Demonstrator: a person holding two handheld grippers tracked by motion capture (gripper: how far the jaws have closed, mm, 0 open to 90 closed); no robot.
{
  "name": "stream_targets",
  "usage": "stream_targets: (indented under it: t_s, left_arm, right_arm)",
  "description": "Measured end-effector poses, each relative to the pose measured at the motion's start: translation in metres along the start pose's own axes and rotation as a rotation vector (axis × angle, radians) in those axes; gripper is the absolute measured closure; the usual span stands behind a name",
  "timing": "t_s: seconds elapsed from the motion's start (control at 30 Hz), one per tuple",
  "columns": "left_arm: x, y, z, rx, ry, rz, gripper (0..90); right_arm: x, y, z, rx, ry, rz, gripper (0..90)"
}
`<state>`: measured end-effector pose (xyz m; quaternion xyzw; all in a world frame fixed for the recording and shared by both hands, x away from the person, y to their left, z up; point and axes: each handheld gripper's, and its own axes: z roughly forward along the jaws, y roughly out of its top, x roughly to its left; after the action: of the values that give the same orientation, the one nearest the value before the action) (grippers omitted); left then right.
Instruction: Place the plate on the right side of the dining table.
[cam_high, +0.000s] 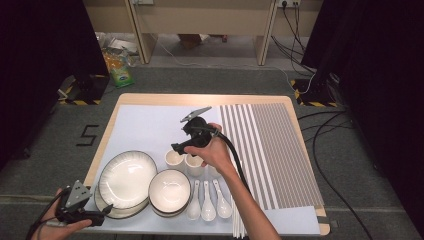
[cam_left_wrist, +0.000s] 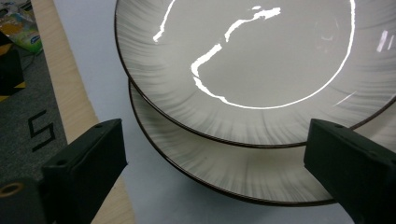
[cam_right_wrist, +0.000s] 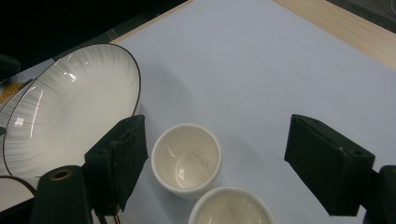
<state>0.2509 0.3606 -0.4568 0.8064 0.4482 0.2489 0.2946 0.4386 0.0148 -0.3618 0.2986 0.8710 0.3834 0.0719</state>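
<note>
Meanwhile, we held our right gripper (cam_high: 176, 148) spread wide above two white cups (cam_right_wrist: 187, 159), gripping nothing. Our left gripper (cam_high: 104, 212) also stood open, hovering at the rim of the stacked plates (cam_left_wrist: 243, 84) at the table's (cam_high: 200, 99) near left corner, beside a bowl (cam_high: 170, 191) and three spoons (cam_high: 208, 202).

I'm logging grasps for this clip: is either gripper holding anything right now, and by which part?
Nothing is held. The left gripper is open at the near rim of the stacked plates; the right gripper is open above a small cup.
</note>
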Motion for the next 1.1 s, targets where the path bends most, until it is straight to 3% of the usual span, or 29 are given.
stream_targets:
  t_s: [0.03, 0.27, 0.53, 0.83, 1.1]
  left_arm:
    - [0.001, -0.001, -0.001, 0.008, -0.016, 0.0, 8.0]
    - [0.002, -0.002, 0.0, 0.005, -0.009, -0.008, 7.7]
    - [0.005, -0.004, 0.0, 0.009, 0.019, -0.031, 6.3]
    - [0.004, -0.003, 0.0, 0.023, 0.054, -0.018, 4.5]
    - [0.007, -0.001, 0.002, 0.018, 0.055, -0.044, 4.8]
  right_arm:
    - [0.001, 0.001, 0.001, 0.002, -0.001, -0.003, 19.3]
    - [0.006, 0.004, 0.013, 0.022, 0.019, -0.023, 19.5]
    - [0.004, 0.007, 0.027, 0.034, 0.055, -0.022, 18.9]
    - [0.003, 0.009, 0.042, 0.054, 0.07, -0.012, 18.8]
    - [0.007, 0.013, 0.049, 0.058, 0.077, -0.02, 18.5]
